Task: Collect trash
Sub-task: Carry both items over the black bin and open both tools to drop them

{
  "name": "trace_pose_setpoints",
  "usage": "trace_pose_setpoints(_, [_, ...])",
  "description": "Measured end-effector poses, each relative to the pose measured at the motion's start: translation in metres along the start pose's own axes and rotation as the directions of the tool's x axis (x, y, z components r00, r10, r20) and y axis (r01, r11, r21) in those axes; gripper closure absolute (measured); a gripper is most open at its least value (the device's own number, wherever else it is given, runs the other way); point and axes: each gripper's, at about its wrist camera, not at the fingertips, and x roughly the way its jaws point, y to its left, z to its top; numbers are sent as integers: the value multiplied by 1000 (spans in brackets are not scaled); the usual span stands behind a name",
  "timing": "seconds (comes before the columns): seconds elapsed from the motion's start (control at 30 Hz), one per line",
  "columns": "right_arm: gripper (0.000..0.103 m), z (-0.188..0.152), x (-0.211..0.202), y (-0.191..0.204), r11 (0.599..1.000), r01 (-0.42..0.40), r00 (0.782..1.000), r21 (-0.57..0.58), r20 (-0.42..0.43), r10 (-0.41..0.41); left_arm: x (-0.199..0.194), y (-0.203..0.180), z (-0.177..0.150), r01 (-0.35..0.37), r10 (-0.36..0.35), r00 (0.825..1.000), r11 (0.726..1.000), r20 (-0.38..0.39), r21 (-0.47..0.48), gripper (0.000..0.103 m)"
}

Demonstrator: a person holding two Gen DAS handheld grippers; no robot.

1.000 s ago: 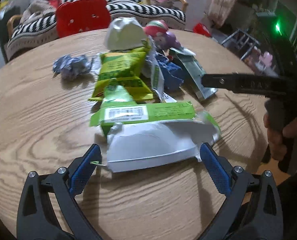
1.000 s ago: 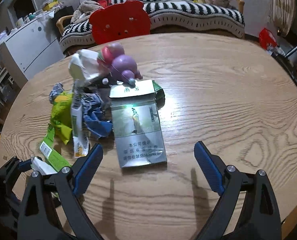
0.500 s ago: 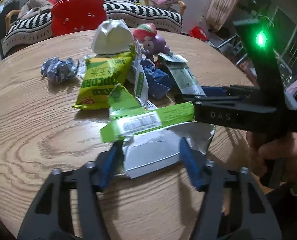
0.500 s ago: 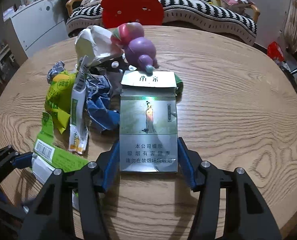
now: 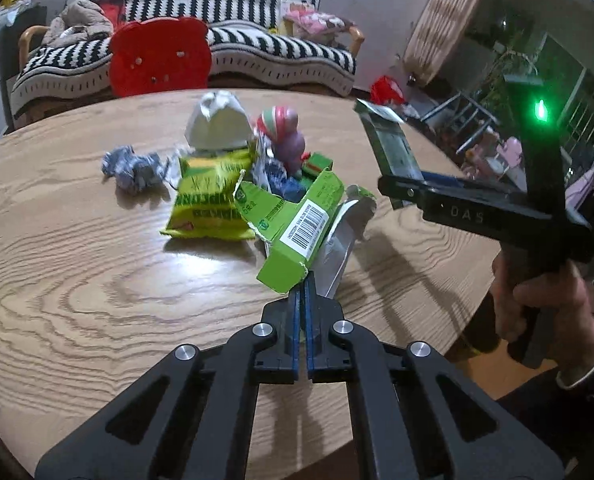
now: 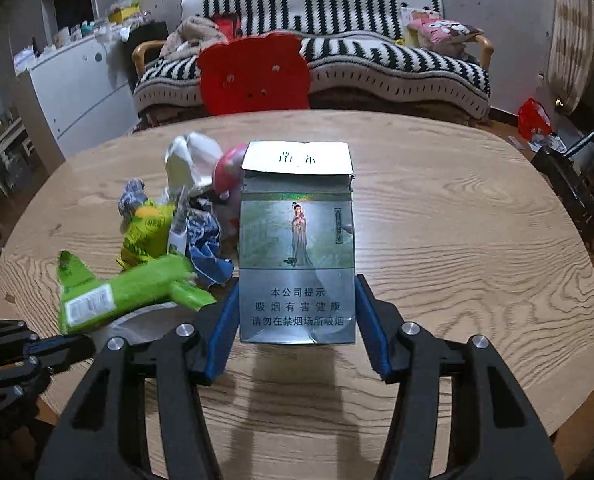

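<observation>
My left gripper (image 5: 306,288) is shut on a torn green and silver wrapper (image 5: 297,232) and holds it lifted above the round wooden table (image 5: 77,280). The wrapper also shows in the right wrist view (image 6: 113,292). My right gripper (image 6: 296,320) is shut on a grey-green cigarette pack (image 6: 297,248) with its lid flipped open, raised off the table. The pack shows in the left wrist view (image 5: 393,148) held up at the right. More trash lies on the table: a yellow-green snack bag (image 5: 209,196), a crumpled blue-grey paper (image 5: 133,166) and a white crumpled wrapper (image 5: 217,124).
A pink and purple toy (image 5: 283,132) stands among the trash. A red bear-shaped chair back (image 5: 159,56) stands at the table's far edge, with a striped sofa (image 5: 281,52) behind it. A white cabinet (image 6: 73,84) is at the far left.
Both grippers closed from open, the left on the green wrapper and the right on the cigarette pack, and both lifted their items off the table.
</observation>
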Motion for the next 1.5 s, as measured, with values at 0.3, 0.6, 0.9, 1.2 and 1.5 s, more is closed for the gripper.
trace_pose_setpoints(0.3, [49,-13,-41,-19,999,10,999,31,41,-11,-19,-6,13,-86,86,994,996,61,3,102])
trace_pose_setpoints(0.6, [49,-36,-80,-68,994,62,996,91,64,-68,-3,-55,23,-65,59,996,994,69,88,102])
trace_pose_setpoints(0.9, [49,-89,-135,-164,960,165,981,228,68,-184,40,-163,29,70,-81,996,971,39,228,102])
trace_pose_setpoints(1.2, [49,-178,-187,-287,838,302,945,455,-27,-326,98,-288,-4,286,-271,958,883,-94,372,102])
trace_pose_setpoints(1.5, [49,-271,-173,-359,721,333,942,608,-243,-230,173,-375,-62,377,-254,916,811,-312,448,102])
